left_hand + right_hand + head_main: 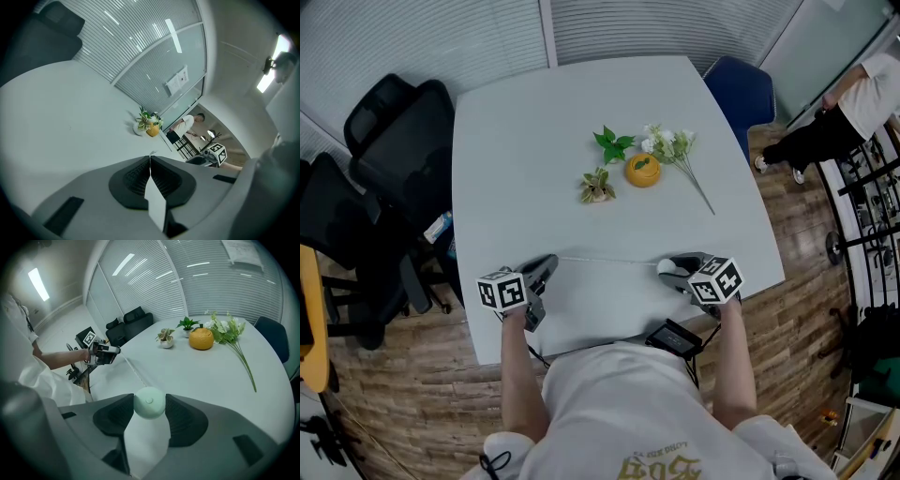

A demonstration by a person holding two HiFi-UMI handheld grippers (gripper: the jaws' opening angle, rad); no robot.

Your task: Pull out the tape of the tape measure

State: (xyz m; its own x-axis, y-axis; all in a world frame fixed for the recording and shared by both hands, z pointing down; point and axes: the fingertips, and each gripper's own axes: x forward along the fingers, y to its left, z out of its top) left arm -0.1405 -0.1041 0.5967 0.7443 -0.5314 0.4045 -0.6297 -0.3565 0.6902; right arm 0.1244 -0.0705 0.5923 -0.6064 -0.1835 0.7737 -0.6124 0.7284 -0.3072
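Observation:
A pale green round tape measure [667, 266] sits between the jaws of my right gripper [677, 269] near the white table's front right edge. The jaws are closed on its case [149, 402]. A thin white tape [609, 261] runs from it leftward, low over the table, to my left gripper [546, 266]. The left gripper is shut on the tape's end, which shows as a white strip [155, 201] pinched between its pads [136, 180]. In the right gripper view the tape [133, 372] stretches away to the left gripper [105, 354].
An orange pot [642, 170], two small green plants [597, 186] and a spray of white flowers [675, 150] lie mid-table [516, 122]. Black office chairs [389, 122] stand left, a blue chair [741, 89] far right. A person [853, 103] stands beyond. A black device [675, 337] hangs at the front edge.

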